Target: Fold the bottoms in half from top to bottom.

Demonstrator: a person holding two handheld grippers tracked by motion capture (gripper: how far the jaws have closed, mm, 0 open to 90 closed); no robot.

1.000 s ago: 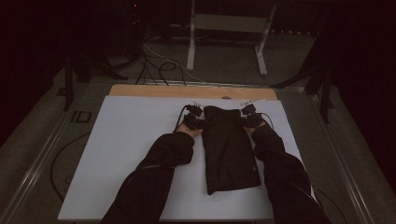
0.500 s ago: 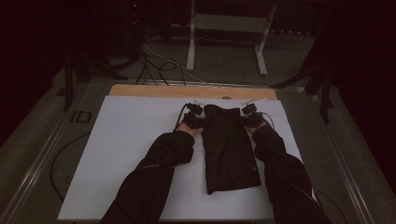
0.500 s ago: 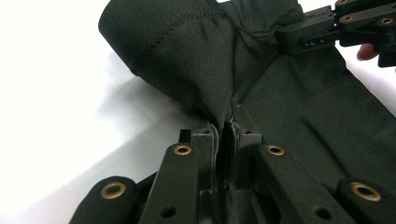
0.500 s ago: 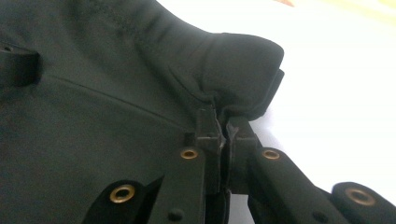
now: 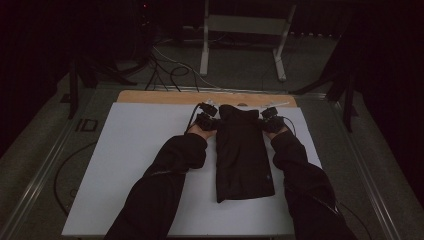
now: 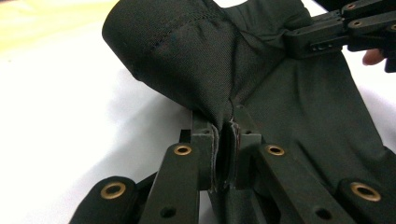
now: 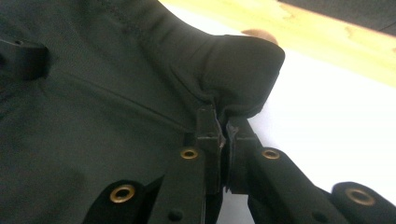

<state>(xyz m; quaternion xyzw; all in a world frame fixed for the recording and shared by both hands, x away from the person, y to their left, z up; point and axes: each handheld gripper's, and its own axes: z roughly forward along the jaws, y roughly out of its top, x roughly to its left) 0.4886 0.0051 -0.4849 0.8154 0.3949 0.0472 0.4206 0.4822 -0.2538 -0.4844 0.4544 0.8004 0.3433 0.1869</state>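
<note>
Fingers of two grippers, left [image 6: 224,140] and right [image 7: 223,135], pinch one black garment [image 5: 243,150].

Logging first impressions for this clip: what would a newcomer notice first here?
A folded dark garment lies lengthwise on the white table sheet. The left claw and right claw each pinch its far edge, one at either corner, near the wooden strip.

No readable text or labels
</note>
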